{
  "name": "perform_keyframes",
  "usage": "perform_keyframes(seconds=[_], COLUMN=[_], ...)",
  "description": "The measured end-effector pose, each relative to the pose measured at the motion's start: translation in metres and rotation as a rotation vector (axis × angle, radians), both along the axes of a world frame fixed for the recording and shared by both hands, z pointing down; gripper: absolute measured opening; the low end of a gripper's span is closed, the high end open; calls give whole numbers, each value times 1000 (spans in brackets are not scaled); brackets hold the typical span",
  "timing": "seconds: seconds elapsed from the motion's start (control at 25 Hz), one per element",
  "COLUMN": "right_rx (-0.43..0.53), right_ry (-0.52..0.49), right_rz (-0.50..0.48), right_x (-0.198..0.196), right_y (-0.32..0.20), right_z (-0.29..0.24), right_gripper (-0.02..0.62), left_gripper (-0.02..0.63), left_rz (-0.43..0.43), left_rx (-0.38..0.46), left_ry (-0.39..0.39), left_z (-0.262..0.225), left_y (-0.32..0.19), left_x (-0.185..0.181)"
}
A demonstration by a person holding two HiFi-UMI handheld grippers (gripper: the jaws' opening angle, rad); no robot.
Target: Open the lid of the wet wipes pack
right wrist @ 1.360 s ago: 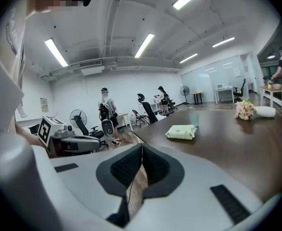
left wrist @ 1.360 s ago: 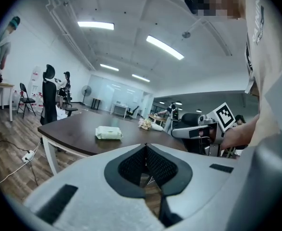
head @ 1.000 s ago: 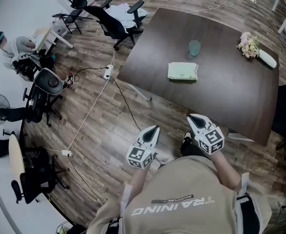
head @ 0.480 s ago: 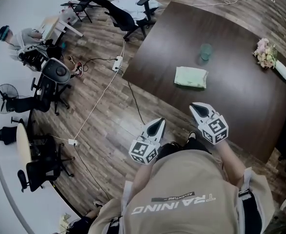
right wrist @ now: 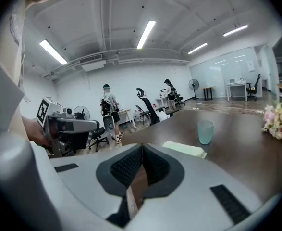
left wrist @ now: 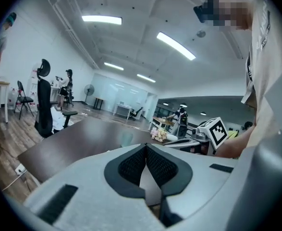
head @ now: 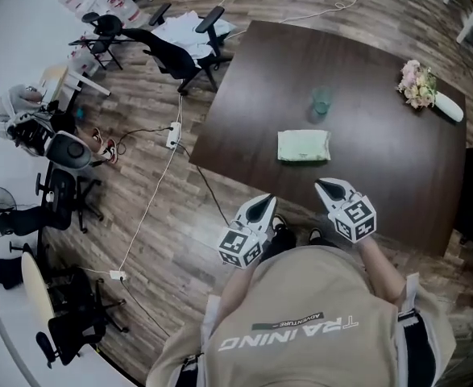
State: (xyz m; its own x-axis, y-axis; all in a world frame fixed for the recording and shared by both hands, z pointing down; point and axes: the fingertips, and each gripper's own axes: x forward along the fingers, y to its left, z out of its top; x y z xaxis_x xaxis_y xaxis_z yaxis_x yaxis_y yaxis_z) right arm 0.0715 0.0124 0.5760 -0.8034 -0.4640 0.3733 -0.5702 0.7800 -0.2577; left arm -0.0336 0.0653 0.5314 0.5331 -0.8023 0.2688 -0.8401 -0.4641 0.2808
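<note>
The pale green, flat wet wipes pack [head: 304,145] lies crosswise on the dark brown wooden counter [head: 381,168], ahead of two empty tools with jaws together, the right tool [head: 330,189] nearer than the left tool [head: 258,208].

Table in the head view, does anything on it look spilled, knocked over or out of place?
Nothing is spilled. The wet wipes pack lies flat, and the cup stands upright just beyond it. Only the flower bunch near the far right edge seems to lie on its side, perhaps put there that way.
</note>
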Motion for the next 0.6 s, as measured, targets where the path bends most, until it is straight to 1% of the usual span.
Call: perform_keyframes(seconds=[0.16,0.32,0.44,0.6], right_rx=[54,102,79,34], right_ry=[11,32,65,112], right_rz=[50,90,144,208], right_x=[-16,-39,-32,-19], right_y=[-15,-24,-22,-13], right_z=[-34,-47,-35,-19], right_gripper=[14,14,15,14], left_gripper=[9,9,9,9], left_rz=[100,158,181,221], left_rx=[57,58,49,39], left_ry=[-10,35,86,101], left_z=[-21,-17,-5,1], left_y=[-22,-35,-44,-54], left_x=[-9,-26,-28,-30])
